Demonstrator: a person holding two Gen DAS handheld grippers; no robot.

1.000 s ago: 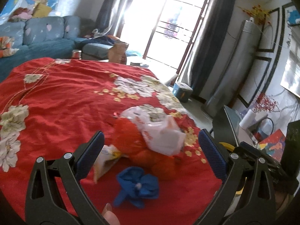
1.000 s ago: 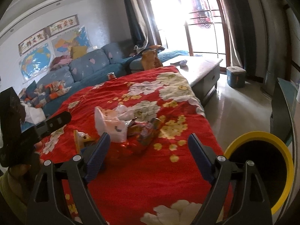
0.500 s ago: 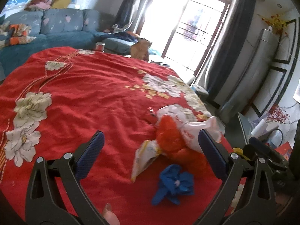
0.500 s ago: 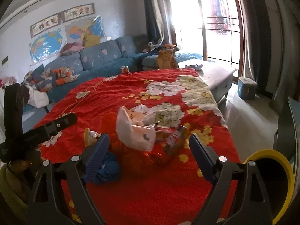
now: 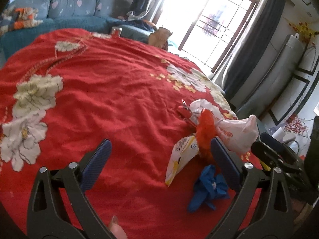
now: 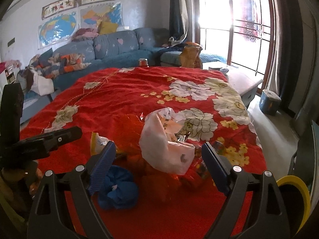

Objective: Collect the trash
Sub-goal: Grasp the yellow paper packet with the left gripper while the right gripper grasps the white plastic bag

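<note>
since a second ago the trash pile has slid from the middle of the left wrist view to its right side, and in the right wrist view it has come to sit squarely between the fingers, larger than before. the pile lies on the red floral cloth (image 6: 123,91) covering the table, near the corner closest to both cameras: one white plastic bag (image 6: 165,149), one crumpled blue wad (image 6: 117,189), one yellow-and-white wrapper (image 5: 182,155), one orange-red crinkled bag (image 5: 206,127) and some shiny foil scraps i cannot count. the right gripper (image 6: 158,156) is spread wide and holds nothing, with the white bag framed between its fingers but not touched. the left gripper (image 5: 159,157) is also released and empty; its fingers have just been closing a little, with only bare cloth and the wrapper's edge between them. the step in hand looks like the approach for a first grab. to do it well, i would bring the right fingers down around the bunched neck of the white bag rather than its slack belly, closing fully so thin film does not slip out. one yellow-rimmed bin (image 6: 299,197) shows at the right edge, beside the table. one blue sofa (image 6: 111,47) stands behind.
</note>
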